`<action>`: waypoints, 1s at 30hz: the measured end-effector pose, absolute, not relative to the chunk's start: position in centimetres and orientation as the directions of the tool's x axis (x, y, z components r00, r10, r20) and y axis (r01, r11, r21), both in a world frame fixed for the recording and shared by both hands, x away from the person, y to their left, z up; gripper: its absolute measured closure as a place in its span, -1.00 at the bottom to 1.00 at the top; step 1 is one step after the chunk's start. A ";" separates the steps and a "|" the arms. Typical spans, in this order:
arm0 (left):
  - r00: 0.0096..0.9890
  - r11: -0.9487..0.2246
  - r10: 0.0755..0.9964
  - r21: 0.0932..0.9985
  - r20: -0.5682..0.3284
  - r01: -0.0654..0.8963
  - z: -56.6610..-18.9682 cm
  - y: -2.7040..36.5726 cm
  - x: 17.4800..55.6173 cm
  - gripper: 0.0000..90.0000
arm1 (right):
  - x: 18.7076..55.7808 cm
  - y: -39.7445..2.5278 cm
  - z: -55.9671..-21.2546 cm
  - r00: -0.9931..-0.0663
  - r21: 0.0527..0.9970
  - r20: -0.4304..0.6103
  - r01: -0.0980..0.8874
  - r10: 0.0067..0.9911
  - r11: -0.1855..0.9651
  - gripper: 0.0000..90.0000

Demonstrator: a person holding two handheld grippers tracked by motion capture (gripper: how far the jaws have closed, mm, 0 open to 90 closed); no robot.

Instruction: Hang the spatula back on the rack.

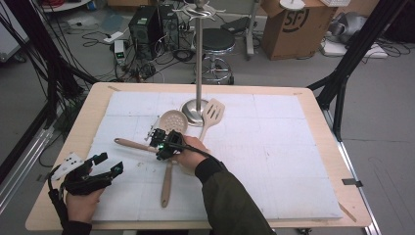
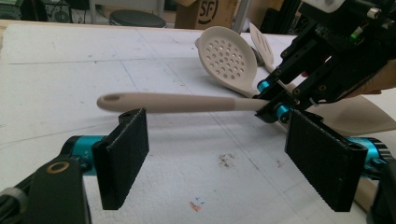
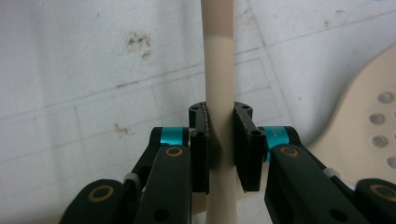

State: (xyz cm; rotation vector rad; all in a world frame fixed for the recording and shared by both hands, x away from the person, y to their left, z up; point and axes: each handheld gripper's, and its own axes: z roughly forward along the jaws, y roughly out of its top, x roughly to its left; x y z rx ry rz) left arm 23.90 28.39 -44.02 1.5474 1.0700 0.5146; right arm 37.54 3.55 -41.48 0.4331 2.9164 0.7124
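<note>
High view – right gripper (image 1: 157, 138): shut onto the handle of a beige spoon (image 1: 131, 144), which runs out to its left over the white worktop (image 1: 274, 161).
High view – left gripper (image 1: 108, 164): near the front left corner, jaws spread, nothing between them, well short of the spoon handle.
High view – surroundings: a perforated skimmer (image 1: 172, 121) and a slotted turner (image 1: 212, 114) lie just beyond the right gripper, next to a metal stand (image 1: 195, 110).
Left gripper view – left gripper (image 2: 217, 161): pads wide apart and empty; the spoon (image 2: 177, 102) lies crosswise just past them, seemingly lifted off the surface, though blur makes this uncertain.
Left gripper view – right gripper (image 2: 276, 103): clamped at the far end of the handle; skimmer (image 2: 229, 58) behind it.
Right gripper view – right gripper (image 3: 219, 140): both pads pressed against the spoon handle (image 3: 219, 70), which extends straight ahead from the jaws; skimmer bowl (image 3: 369, 112) at the right edge.
</note>
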 end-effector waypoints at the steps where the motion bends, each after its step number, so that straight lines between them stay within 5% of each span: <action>1: 0.492 0.042 0.842 0.935 -0.222 0.351 -44.0 28.4 23.9 -0.51 | 37.7 3.3 -41.4 -0.951 0.479 -0.030 0.257 0.308 0.839 0.75; 17: 0.498 0.035 0.840 0.937 -0.215 0.347 -44.0 28.2 23.7 -0.50 | 38.4 -2.2 -39.7 -0.862 0.689 0.170 0.450 0.478 0.568 0.75; 30: 0.521 0.024 0.827 0.939 -0.212 0.344 -44.1 27.5 24.0 -0.50 | 38.1 -7.5 -36.9 -0.770 0.866 0.285 0.462 0.571 0.192 0.75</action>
